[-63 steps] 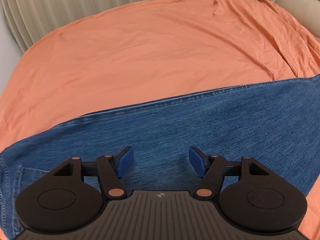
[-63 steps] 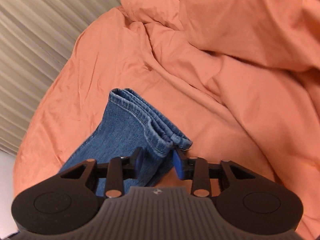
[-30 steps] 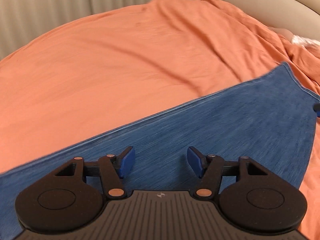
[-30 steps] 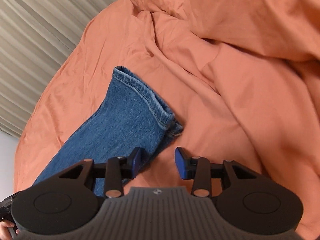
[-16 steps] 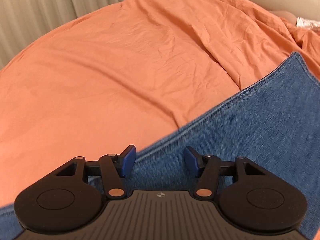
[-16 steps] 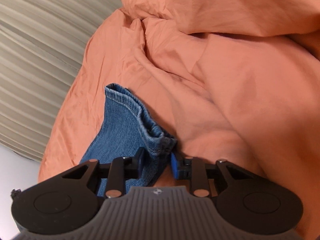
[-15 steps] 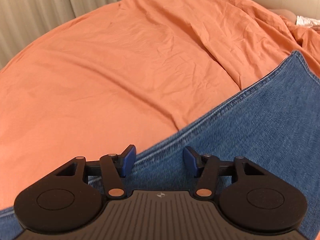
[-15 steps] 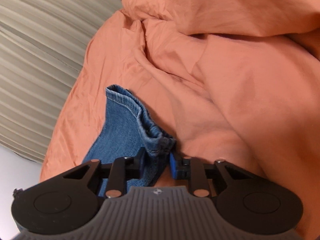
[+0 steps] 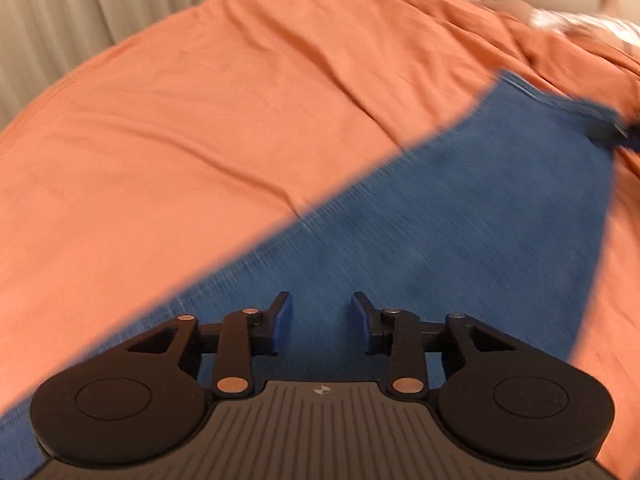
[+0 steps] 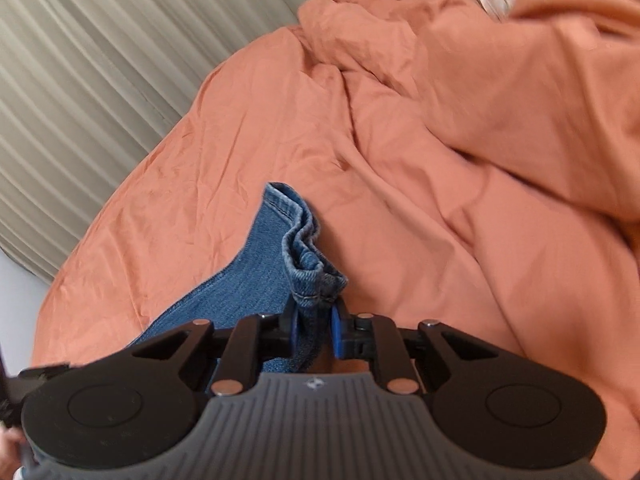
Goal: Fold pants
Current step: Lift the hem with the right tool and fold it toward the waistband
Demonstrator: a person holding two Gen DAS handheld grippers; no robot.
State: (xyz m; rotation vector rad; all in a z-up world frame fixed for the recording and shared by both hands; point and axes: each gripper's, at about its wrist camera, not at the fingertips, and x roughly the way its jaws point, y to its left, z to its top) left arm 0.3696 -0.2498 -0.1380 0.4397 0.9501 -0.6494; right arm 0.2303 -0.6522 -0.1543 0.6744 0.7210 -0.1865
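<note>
Blue denim pants [image 9: 460, 216] lie on an orange bed sheet [image 9: 200, 120], one leg stretching away to the upper right. My left gripper [image 9: 322, 326] hovers over the denim with its jaws apart and nothing between them; the view is blurred by motion. My right gripper [image 10: 314, 330] is shut on the hem end of the pant leg [image 10: 304, 256], which bunches up and lifts off the sheet. The right gripper also shows as a dark shape at the leg's far end in the left wrist view [image 9: 616, 132].
A rumpled orange duvet [image 10: 520, 100] is piled to the right of the pant hem. Pleated beige curtains [image 10: 100, 60] hang behind the bed. A pale pillow or headboard [image 9: 560, 20] shows at the far right.
My right gripper closed on the hem and has lifted it, so the cuff bunches. My left gripper has slid further onto the denim, and its jaws have narrowed a little.
</note>
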